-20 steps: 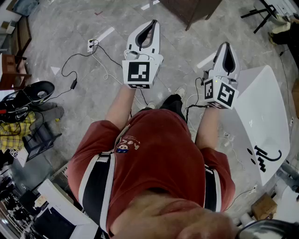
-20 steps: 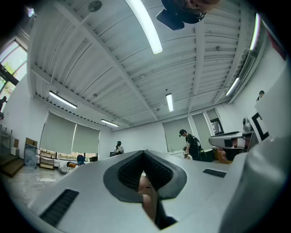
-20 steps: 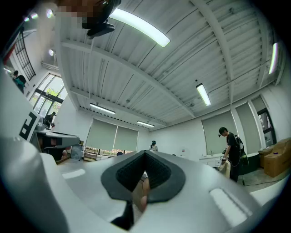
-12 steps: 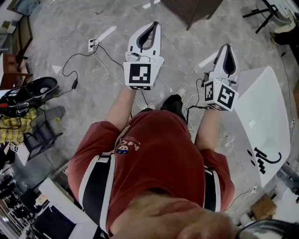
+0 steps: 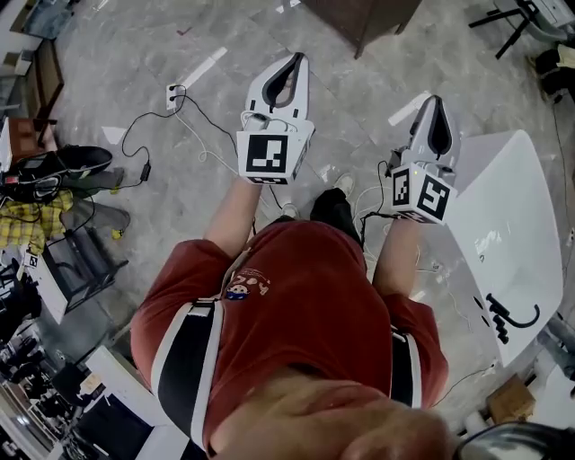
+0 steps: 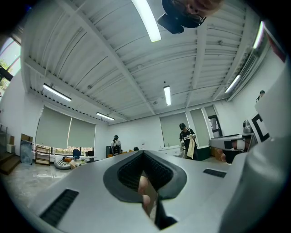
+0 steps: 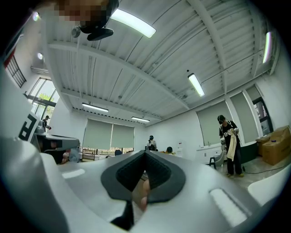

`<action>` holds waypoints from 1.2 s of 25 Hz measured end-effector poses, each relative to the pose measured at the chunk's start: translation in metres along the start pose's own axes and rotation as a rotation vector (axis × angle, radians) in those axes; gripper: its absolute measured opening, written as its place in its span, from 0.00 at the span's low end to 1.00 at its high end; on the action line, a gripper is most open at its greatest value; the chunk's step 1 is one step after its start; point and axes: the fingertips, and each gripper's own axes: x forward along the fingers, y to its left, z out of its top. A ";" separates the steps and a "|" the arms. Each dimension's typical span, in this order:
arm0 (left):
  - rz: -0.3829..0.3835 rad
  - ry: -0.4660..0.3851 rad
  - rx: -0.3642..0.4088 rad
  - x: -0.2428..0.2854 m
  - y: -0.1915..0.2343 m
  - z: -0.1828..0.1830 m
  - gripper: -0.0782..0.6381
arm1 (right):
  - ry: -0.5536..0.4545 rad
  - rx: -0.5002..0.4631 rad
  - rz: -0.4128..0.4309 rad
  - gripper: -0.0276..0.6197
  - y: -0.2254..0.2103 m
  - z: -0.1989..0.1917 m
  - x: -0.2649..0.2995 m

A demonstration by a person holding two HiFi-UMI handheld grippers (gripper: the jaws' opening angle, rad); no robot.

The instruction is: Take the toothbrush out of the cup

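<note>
Neither a cup nor a toothbrush shows in any view. My left gripper (image 5: pixel 296 59) is held out in front of the person's red shirt, over the grey floor, with its jaws together and nothing between them. To the right my right gripper (image 5: pixel 437 99) is held the same way, shut and empty, beside the white table's edge. In the left gripper view the left gripper (image 6: pixel 144 153) points across a large room toward the ceiling. The right gripper (image 7: pixel 145 153) in its own view looks the same way.
A white table (image 5: pixel 503 225) with a black mark stands at the right. Cables and a power strip (image 5: pixel 172 90) lie on the floor ahead. Shoes and bags (image 5: pixel 63 166) crowd the left. A dark cabinet (image 5: pixel 359 18) is at the top. People (image 6: pixel 187 139) stand far off.
The head view has drifted slightly. Both grippers stay shut and held out in about the same place.
</note>
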 end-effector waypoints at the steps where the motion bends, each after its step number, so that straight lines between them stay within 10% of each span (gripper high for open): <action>1: -0.003 0.001 0.001 0.010 -0.006 0.000 0.12 | 0.000 0.003 -0.001 0.06 -0.010 -0.001 0.005; 12: 0.033 -0.019 0.006 0.104 -0.069 0.003 0.12 | -0.020 0.034 -0.010 0.06 -0.122 -0.004 0.060; 30: 0.067 -0.020 -0.027 0.204 -0.063 -0.016 0.12 | -0.023 0.009 0.029 0.06 -0.161 -0.020 0.151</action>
